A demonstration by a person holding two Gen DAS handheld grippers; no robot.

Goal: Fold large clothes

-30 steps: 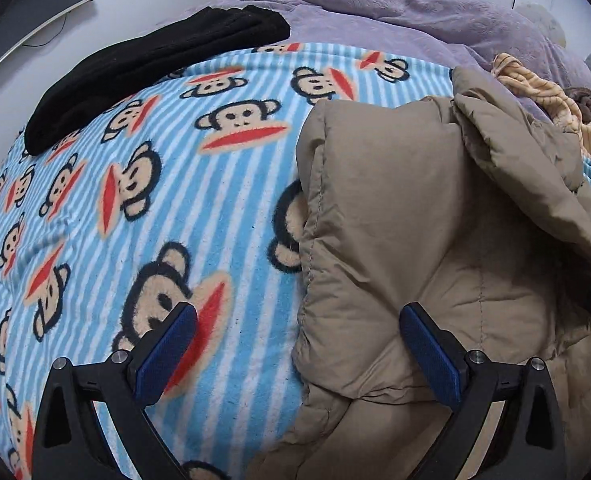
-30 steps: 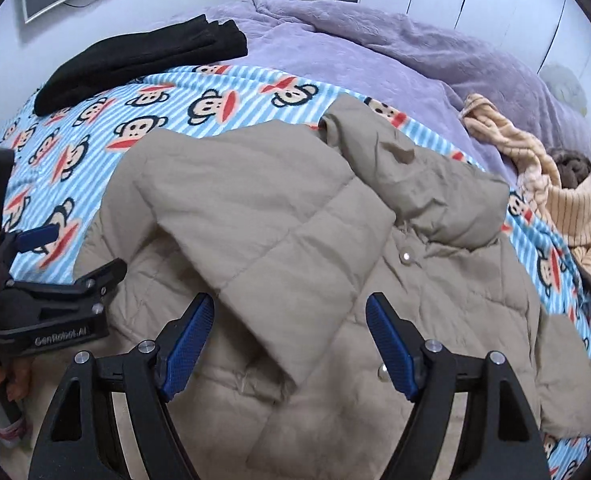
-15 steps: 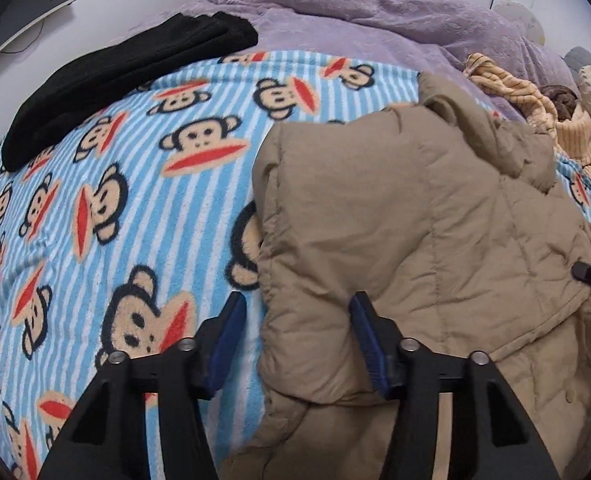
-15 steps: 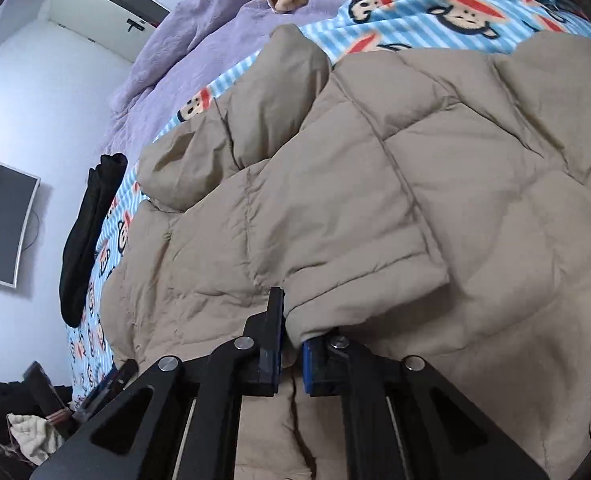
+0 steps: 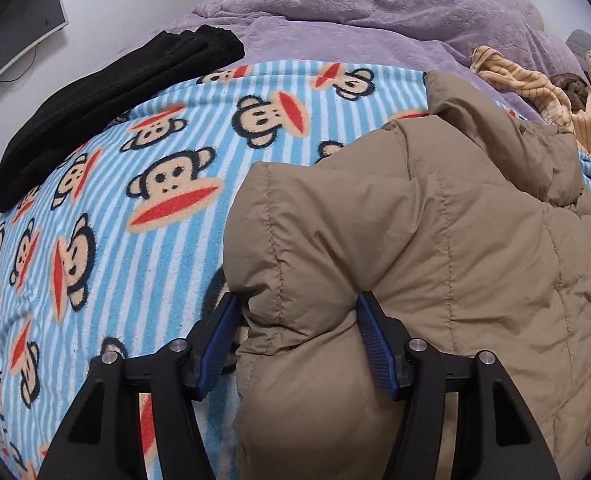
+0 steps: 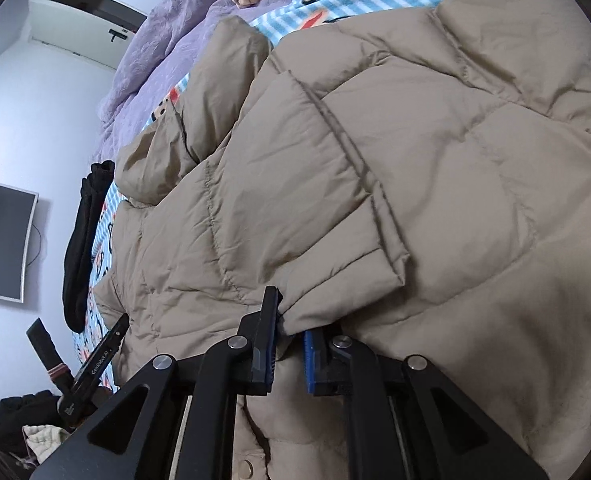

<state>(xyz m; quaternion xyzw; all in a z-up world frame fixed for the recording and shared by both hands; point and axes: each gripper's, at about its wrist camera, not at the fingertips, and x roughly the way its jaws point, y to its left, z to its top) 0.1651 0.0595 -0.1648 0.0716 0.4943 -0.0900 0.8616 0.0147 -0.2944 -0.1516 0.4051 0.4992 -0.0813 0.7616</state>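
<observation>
Spreading across the whole scene is the bed (image 5: 335, 24), topped with a purple quilt (image 5: 375, 20) at the far end and a blue striped monkey blanket (image 5: 115, 260) nearer the cameras. On that blanket lies the tan puffer jacket (image 5: 435, 260), bunched on the right half of the left wrist view, a sleeve (image 6: 295, 200) folded over its body. Along the blanket's far left edge sits a folded black garment (image 5: 95, 100), well apart from the jacket, and a yellow striped garment (image 5: 535, 96) is heaped by the quilt. Now the left hand-held gripper (image 5: 295, 340): partly parted, blue pads (image 5: 375, 344) bracketing a puffy fold at the jacket's left edge. And the right hand-held gripper (image 6: 289, 344): pinched narrow, clamping the sleeve's cuff.
</observation>
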